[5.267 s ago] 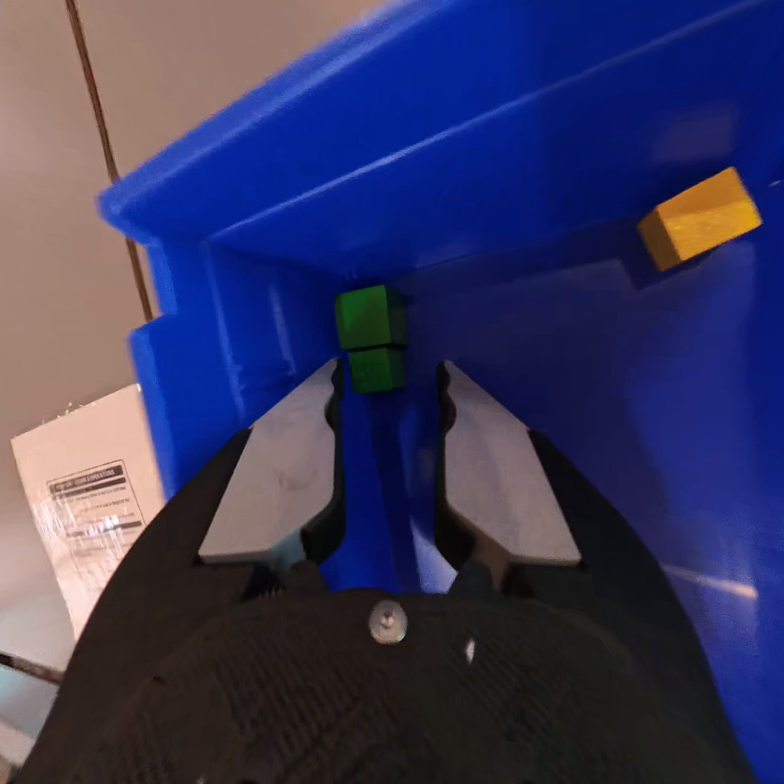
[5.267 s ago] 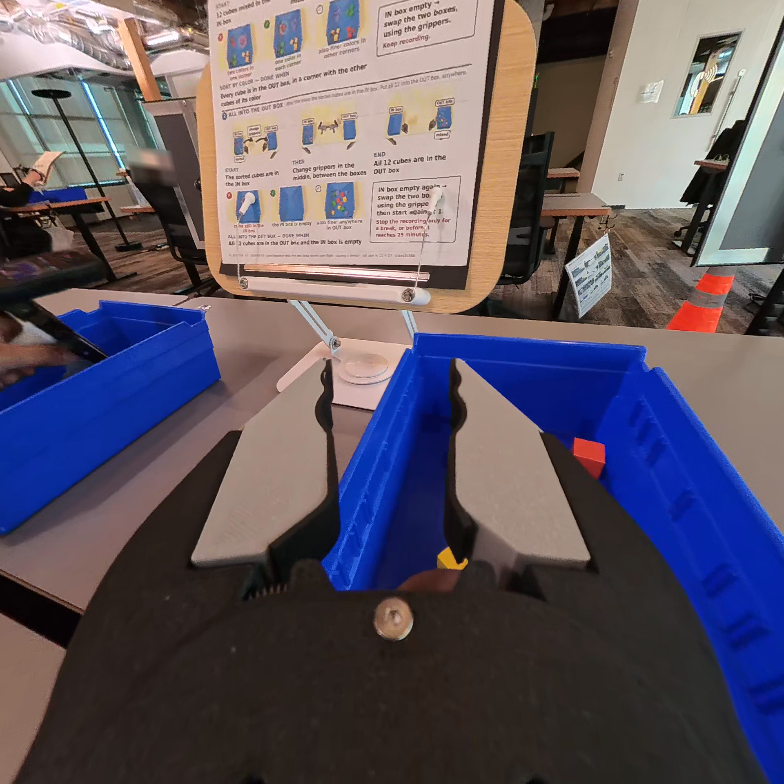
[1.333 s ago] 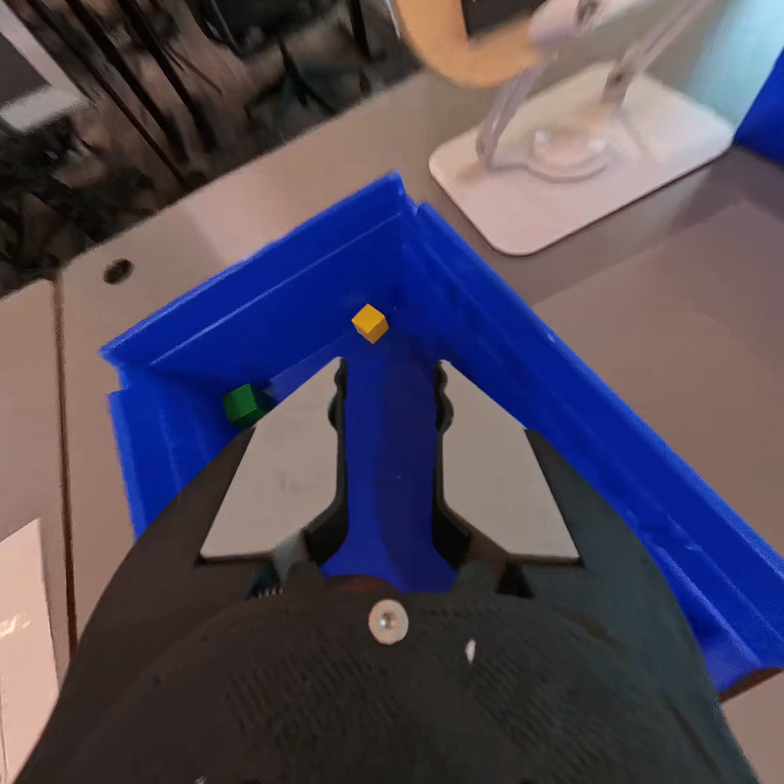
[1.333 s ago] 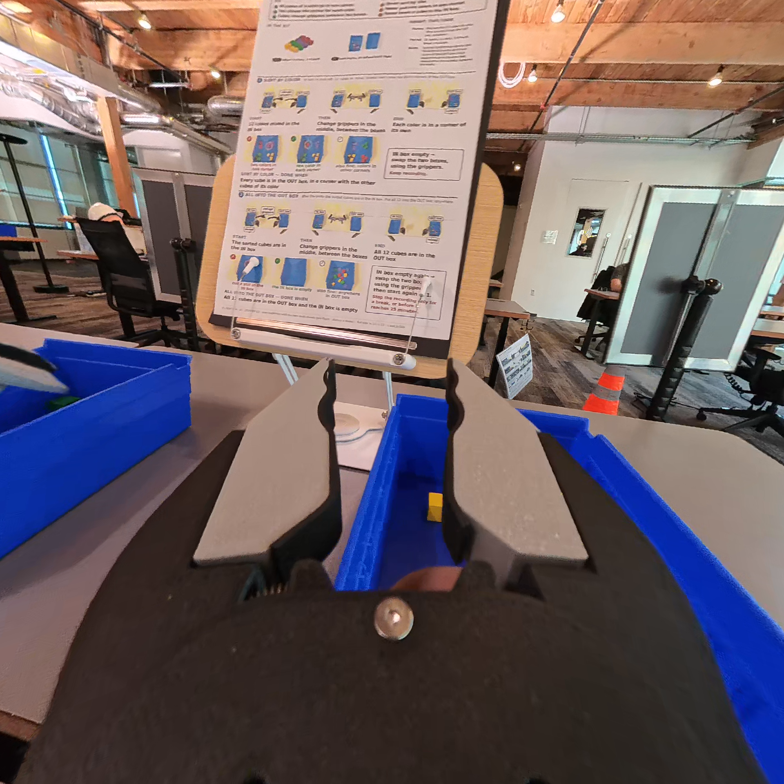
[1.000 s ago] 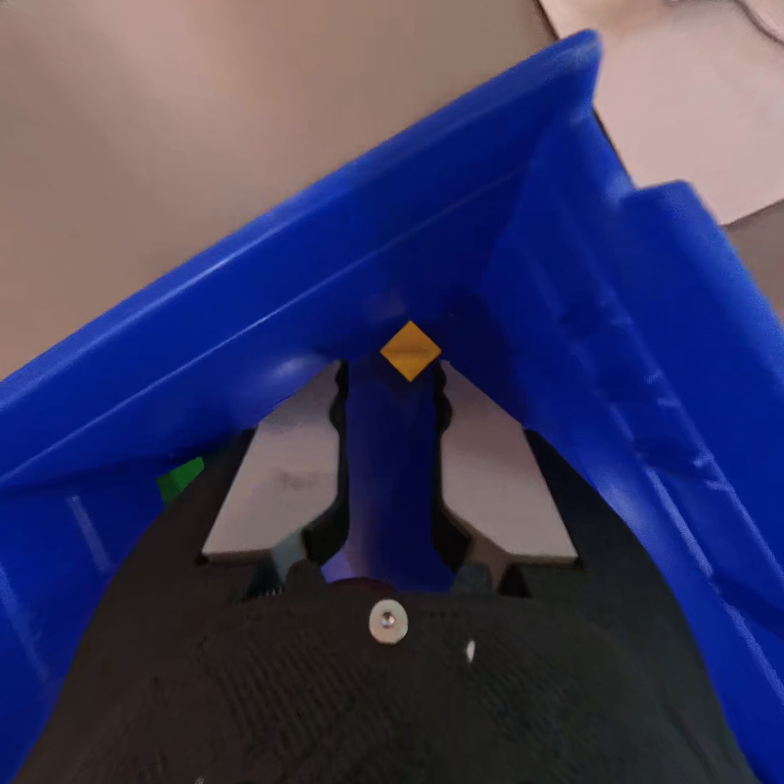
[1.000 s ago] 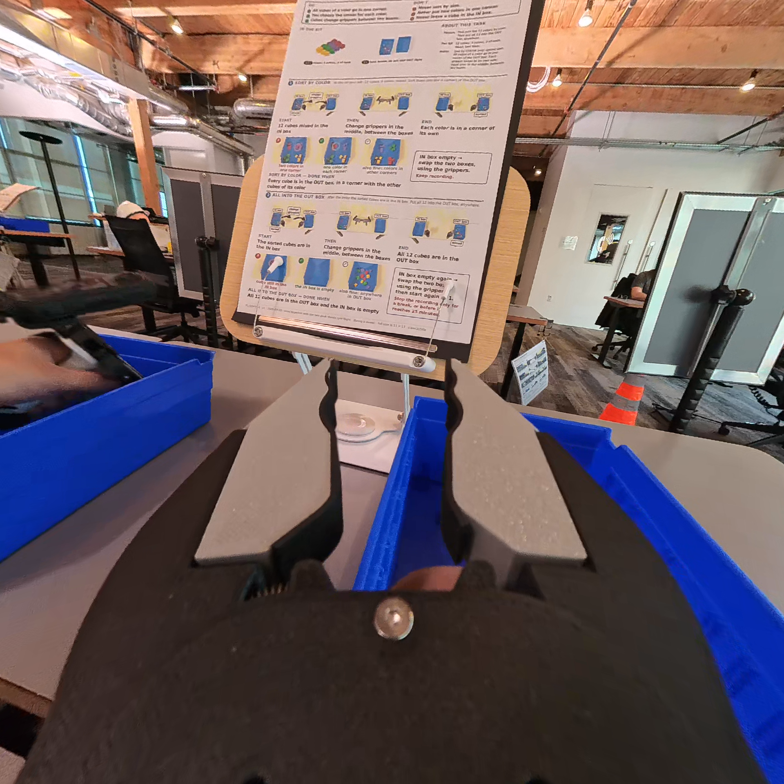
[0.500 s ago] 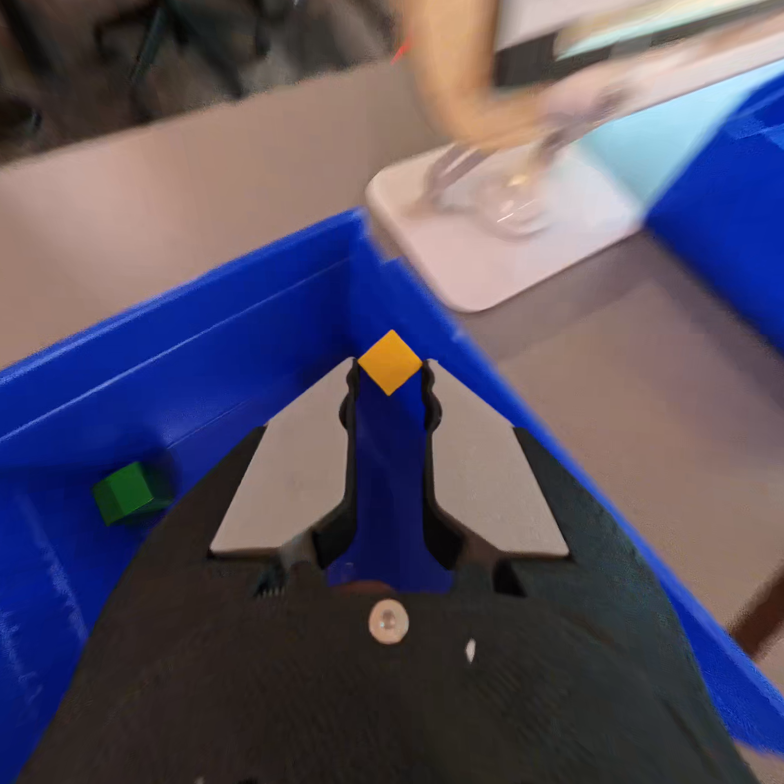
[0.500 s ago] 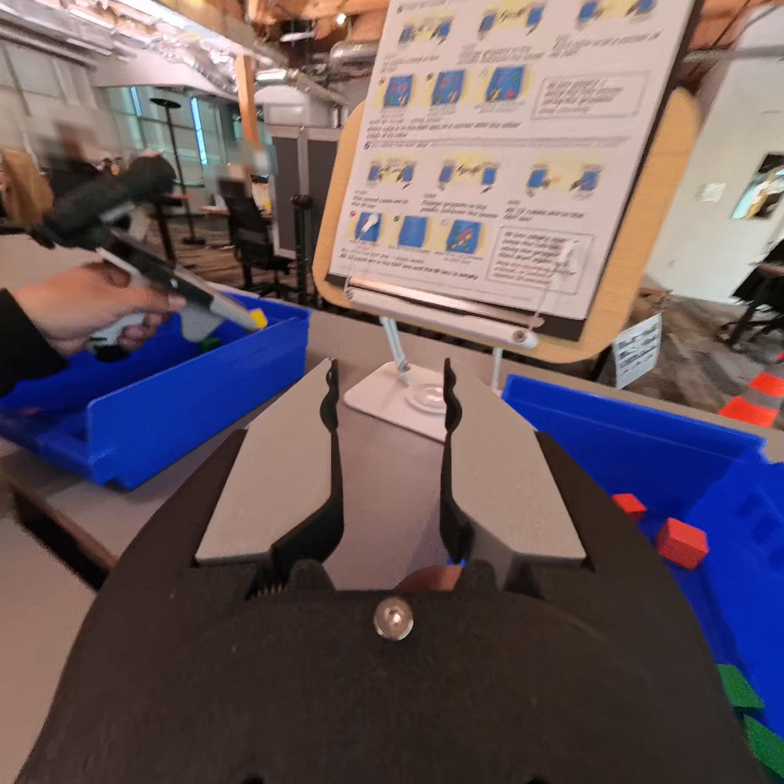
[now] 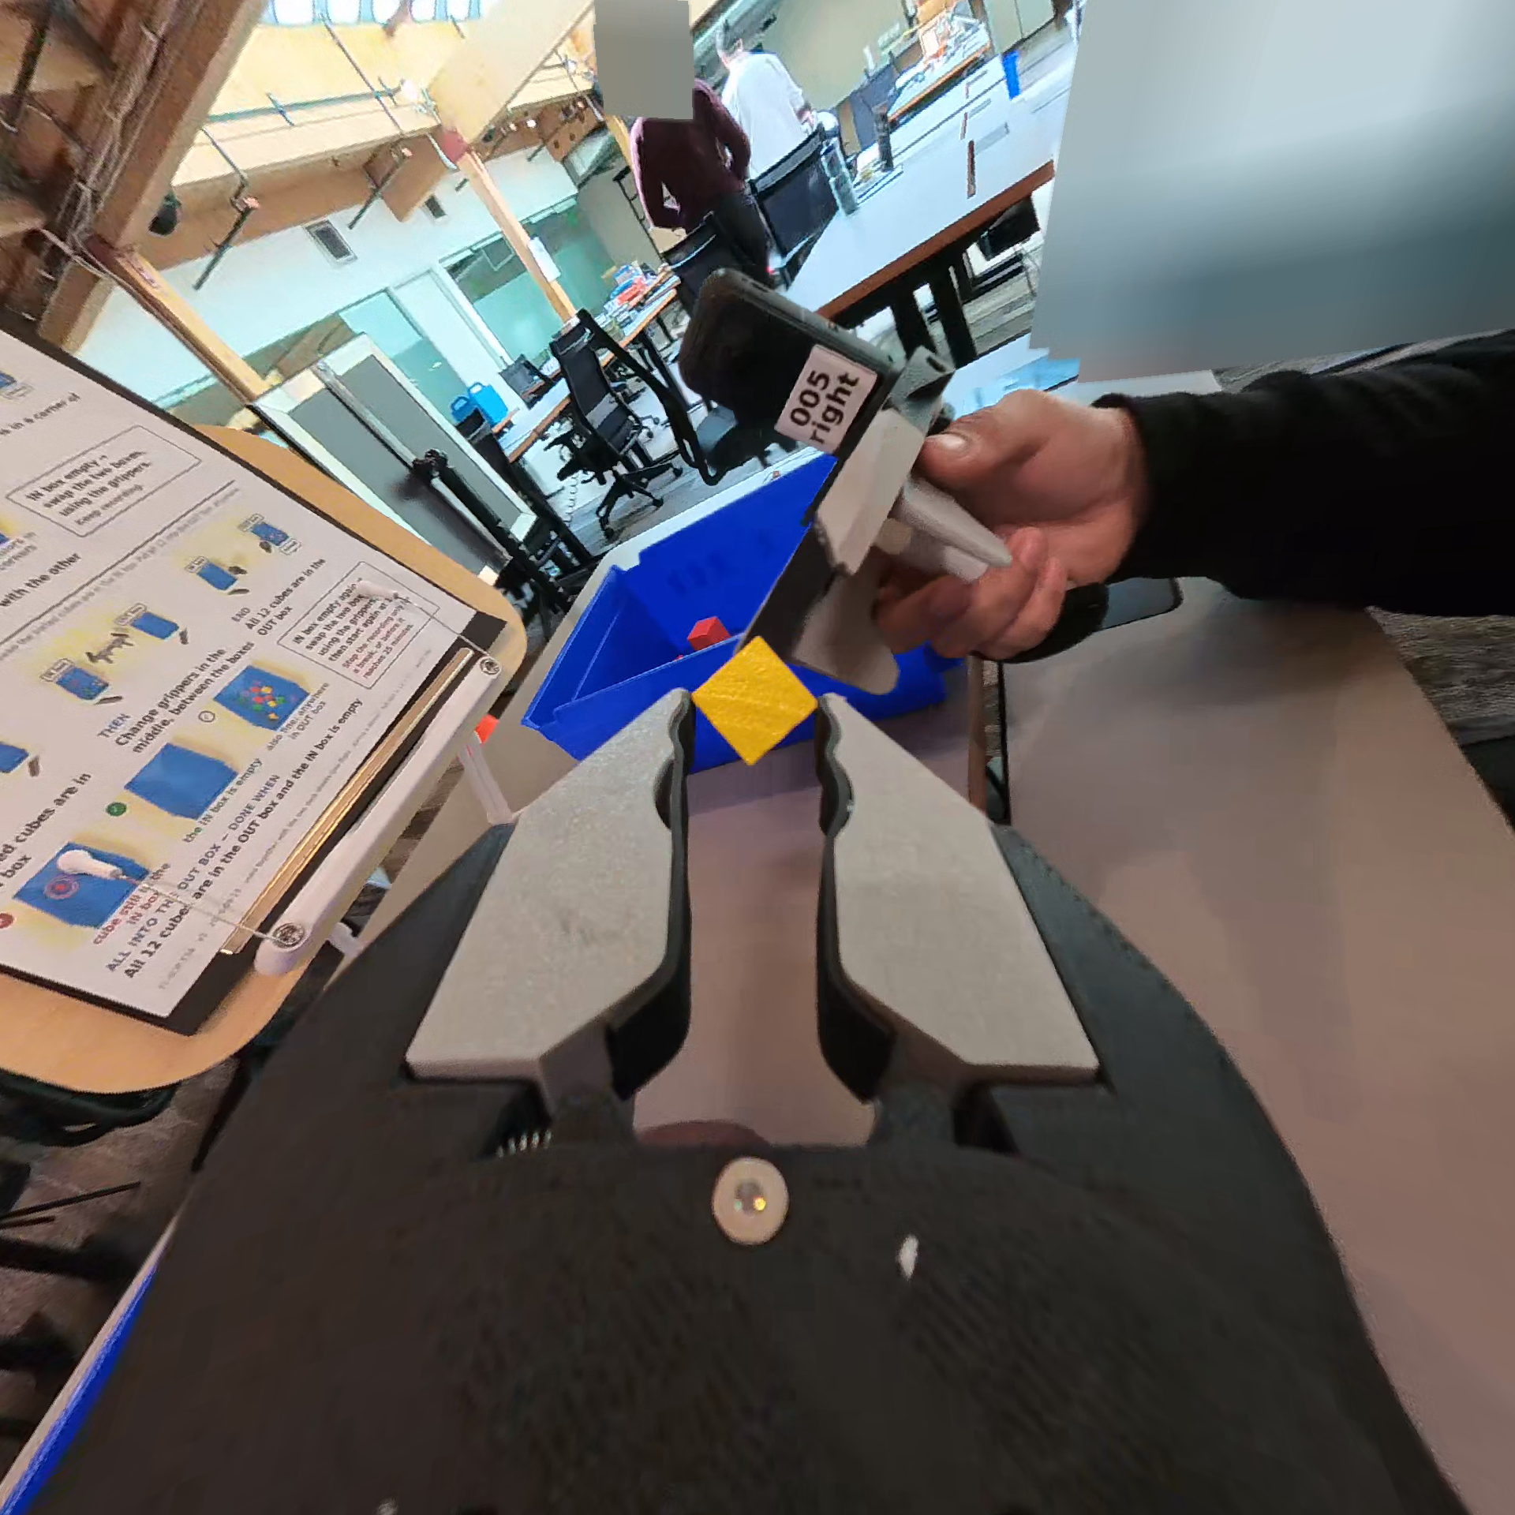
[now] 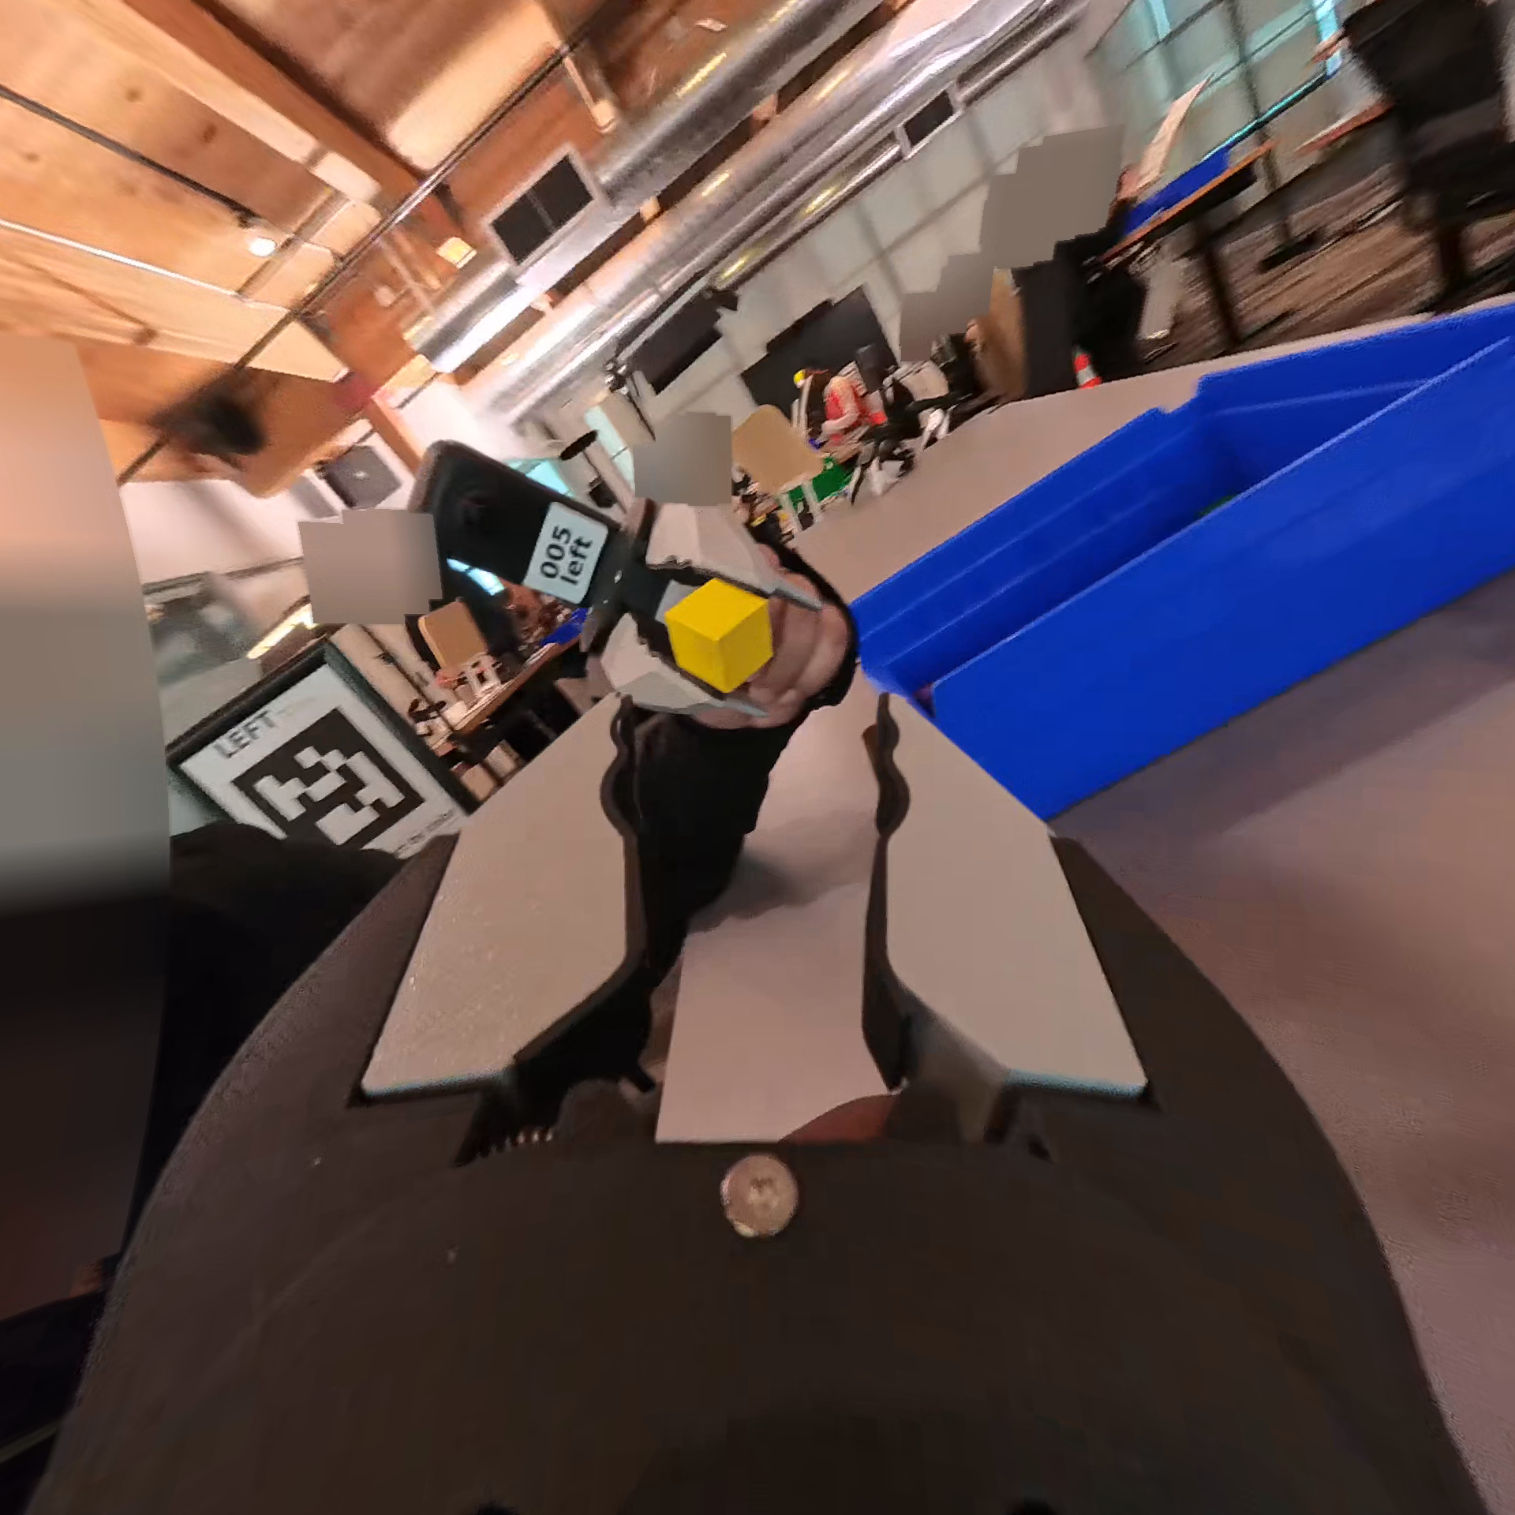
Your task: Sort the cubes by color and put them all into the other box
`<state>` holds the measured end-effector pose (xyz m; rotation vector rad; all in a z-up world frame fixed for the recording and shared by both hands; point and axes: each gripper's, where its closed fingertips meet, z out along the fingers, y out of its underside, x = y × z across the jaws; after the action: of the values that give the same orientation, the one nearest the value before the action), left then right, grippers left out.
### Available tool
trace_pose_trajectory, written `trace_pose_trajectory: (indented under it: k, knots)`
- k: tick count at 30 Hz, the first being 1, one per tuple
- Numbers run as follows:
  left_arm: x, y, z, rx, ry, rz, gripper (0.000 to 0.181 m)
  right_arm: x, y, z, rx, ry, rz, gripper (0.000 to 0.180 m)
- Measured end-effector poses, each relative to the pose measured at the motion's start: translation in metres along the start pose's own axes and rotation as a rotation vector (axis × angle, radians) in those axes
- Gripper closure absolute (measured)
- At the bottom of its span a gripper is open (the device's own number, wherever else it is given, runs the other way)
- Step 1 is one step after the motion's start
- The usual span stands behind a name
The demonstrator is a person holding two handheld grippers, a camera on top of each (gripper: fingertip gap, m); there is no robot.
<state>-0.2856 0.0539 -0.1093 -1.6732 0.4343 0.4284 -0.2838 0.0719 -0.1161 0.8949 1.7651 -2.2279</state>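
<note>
Your left gripper (image 9: 754, 721) pinches the yellow cube (image 9: 754, 699).
Your right gripper (image 10: 750, 758), spread and empty, faces that cube above the table (image 9: 1230, 820).

The left wrist view looks along its own tongs (image 9: 754, 721), close above the grey worktop (image 9: 1230, 820), facing right toward the far blue plastic box (image 9: 656, 656). The right wrist view faces left. Each shows the other's tongs, and both share the small yellow cube (image 9: 754, 698) (image 10: 721, 633).
</note>
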Motion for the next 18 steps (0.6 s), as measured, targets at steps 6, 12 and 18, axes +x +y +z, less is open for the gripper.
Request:
trace_pose_trajectory:
  k: [6,12,18]
  knots:
    - [0.010,0.025,0.022,-0.077,-0.038,0.059,0.154,0.007,0.018,0.017,-0.067,0.039,-0.014,0.123]
    - [0.021,0.030,0.035,-0.113,-0.038,0.099,0.154,0.020,0.034,0.027,-0.115,0.081,-0.014,0.149]
    - [0.017,0.040,0.038,-0.138,-0.070,0.098,0.154,0.033,0.035,0.026,-0.128,0.160,-0.062,0.154]
